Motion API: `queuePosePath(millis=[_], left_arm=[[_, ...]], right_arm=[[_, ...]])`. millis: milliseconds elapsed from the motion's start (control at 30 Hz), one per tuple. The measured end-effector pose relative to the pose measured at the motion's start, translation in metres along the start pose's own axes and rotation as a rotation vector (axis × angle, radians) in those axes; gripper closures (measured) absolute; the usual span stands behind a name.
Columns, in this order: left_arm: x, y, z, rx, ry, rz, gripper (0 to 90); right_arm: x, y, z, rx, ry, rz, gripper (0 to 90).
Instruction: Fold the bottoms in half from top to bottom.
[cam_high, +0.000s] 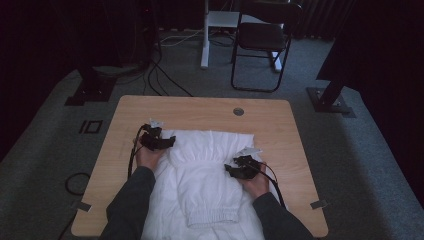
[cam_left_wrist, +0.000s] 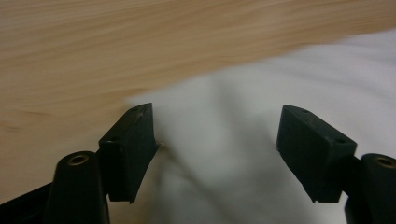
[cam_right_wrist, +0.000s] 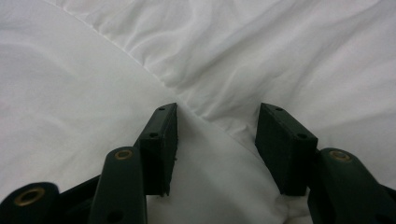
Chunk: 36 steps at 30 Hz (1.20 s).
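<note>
A white garment (cam_high: 205, 170) lies partly folded on the wooden table (cam_high: 200, 107), its ribbed hem toward the near edge. My left gripper (cam_high: 167, 142) is at the garment's far left corner, jaws open over the white cloth (cam_left_wrist: 219, 135) beside bare wood (cam_left_wrist: 140, 42). My right gripper (cam_high: 231, 170) is over the garment's right side, jaws open, with a fold of white fabric (cam_right_wrist: 217, 126) lying between them. In the left gripper view my gripper (cam_left_wrist: 217, 140) holds nothing. In the right gripper view my gripper (cam_right_wrist: 217, 140) straddles a crease.
A black folding chair (cam_high: 262, 40) and a white desk leg (cam_high: 205, 35) stand on the grey carpet beyond the table. Black stand bases (cam_high: 92, 90) (cam_high: 330, 100) flank the far corners. Cables trail on the floor. A round grommet (cam_high: 238, 111) sits near the table's far edge.
</note>
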<state>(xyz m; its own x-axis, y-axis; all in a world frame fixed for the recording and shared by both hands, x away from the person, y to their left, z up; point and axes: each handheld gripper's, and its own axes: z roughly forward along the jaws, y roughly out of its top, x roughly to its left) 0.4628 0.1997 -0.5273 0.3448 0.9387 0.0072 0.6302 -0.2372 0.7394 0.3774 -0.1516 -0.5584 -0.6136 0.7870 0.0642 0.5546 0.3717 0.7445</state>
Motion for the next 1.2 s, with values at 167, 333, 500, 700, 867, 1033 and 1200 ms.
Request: queuePosePath(millis=[167, 333, 500, 700, 867, 1033, 1200], left_arm=[[0.013, -0.002, 0.026, 0.049, 0.022, -0.046, 17.9], [0.013, -0.003, 0.028, 0.055, -0.022, -0.033, 22.6], [0.009, -0.003, 0.023, 0.063, -0.110, 0.004, 63.7], [0.008, -0.002, 0.023, 0.070, -0.155, -0.010, 76.6], [0.009, -0.003, 0.023, 0.068, -0.158, -0.014, 76.7], [0.010, -0.003, 0.024, 0.061, -0.165, -0.021, 76.6], [0.010, -0.003, 0.024, 0.063, -0.165, -0.025, 76.7]], right_arm=[[0.001, -0.003, 0.000, -0.019, -0.005, 0.000, 48.2], [0.001, -0.004, 0.000, -0.026, -0.005, 0.006, 48.1], [-0.007, 0.001, -0.008, -0.045, 0.020, -0.001, 49.6], [-0.053, 0.035, -0.027, -0.140, -0.087, 0.108, 43.6], [-0.089, 0.053, -0.008, -0.088, -0.125, 0.187, 33.0], [-0.113, 0.053, 0.025, 0.035, -0.145, 0.255, 25.3], [-0.116, 0.051, 0.032, 0.051, -0.126, 0.276, 29.0]])
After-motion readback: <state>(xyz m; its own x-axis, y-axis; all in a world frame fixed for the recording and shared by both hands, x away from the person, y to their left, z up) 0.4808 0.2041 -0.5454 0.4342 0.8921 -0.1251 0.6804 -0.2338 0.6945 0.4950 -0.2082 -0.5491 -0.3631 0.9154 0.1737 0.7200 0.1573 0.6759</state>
